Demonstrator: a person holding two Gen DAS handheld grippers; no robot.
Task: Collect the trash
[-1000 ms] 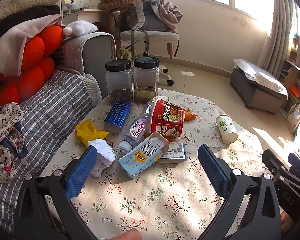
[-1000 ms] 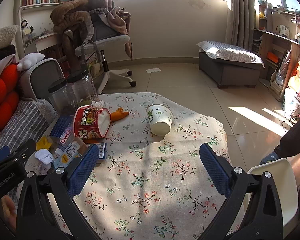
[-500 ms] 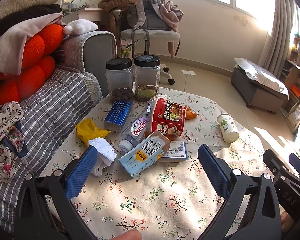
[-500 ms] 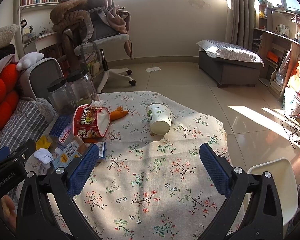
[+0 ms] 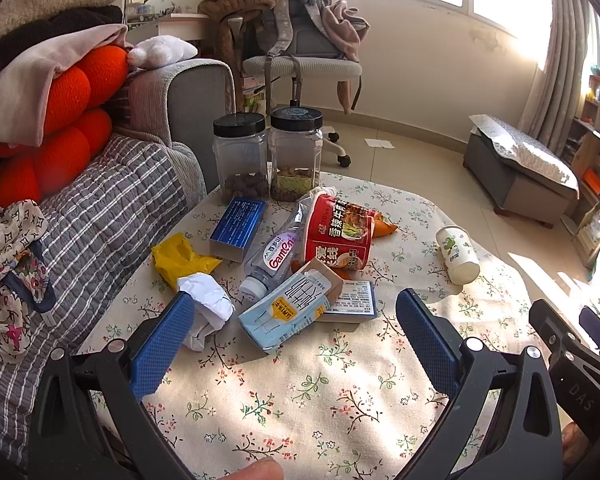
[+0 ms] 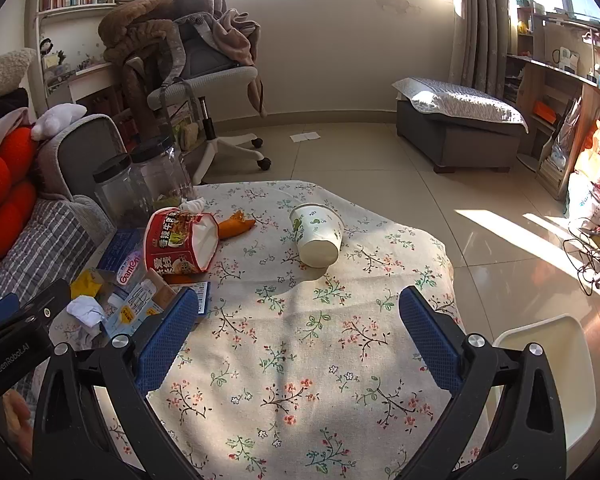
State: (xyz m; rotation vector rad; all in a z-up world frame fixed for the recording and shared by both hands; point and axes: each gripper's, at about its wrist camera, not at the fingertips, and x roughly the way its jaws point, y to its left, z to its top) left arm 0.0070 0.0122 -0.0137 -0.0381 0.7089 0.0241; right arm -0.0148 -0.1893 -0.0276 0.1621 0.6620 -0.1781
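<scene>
Trash lies on a floral tablecloth (image 5: 320,392): a milk carton (image 5: 290,308) on its side, a crumpled white paper (image 5: 206,300), a yellow wrapper (image 5: 178,260), a plastic bottle (image 5: 278,252), a red noodle cup (image 5: 338,232) and a tipped paper cup (image 5: 458,254). My left gripper (image 5: 294,340) is open just short of the carton, holding nothing. My right gripper (image 6: 298,340) is open over bare cloth, with the paper cup (image 6: 318,234) lying ahead of it and the noodle cup (image 6: 180,240) to the left.
Two black-lidded jars (image 5: 268,156) and a blue box (image 5: 238,228) stand at the table's far side. A sofa with a striped blanket (image 5: 100,216) borders the left. A white bin (image 6: 548,376) stands on the floor at the right. An office chair (image 6: 216,92) is behind.
Both grippers have edged slightly forward over the table and stay open. A person's arm and hand by the white bin one second ago have left the right wrist view.
</scene>
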